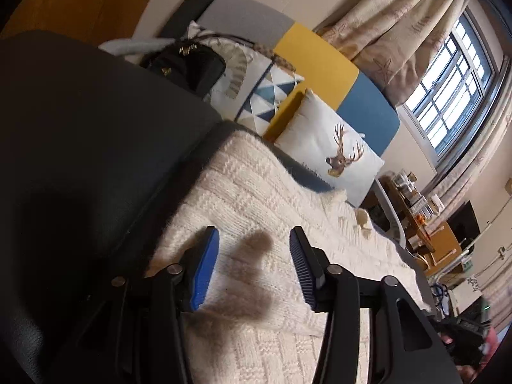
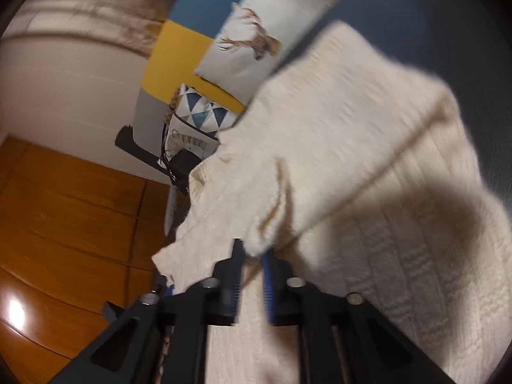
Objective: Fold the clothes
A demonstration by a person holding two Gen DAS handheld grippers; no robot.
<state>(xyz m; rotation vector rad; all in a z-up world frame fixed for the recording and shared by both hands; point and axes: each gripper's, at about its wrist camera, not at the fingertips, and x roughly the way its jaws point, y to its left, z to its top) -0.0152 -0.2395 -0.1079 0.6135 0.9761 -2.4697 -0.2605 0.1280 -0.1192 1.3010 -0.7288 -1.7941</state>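
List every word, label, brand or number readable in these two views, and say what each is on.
No text can be read in either view.
Black bag: gold markings, too blurred to read.
Green sign low on the far wall: too small to read.
Items on the wooden desk: labels too small to read.
Deer cushion, triangle cushion and cream sweater: pictures or pattern only, no lettering.

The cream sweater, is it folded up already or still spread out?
Partly folded. The cream sweater has one flap doubled over its body, a fold pinched in the right gripper; the rest lies flat on the bed.
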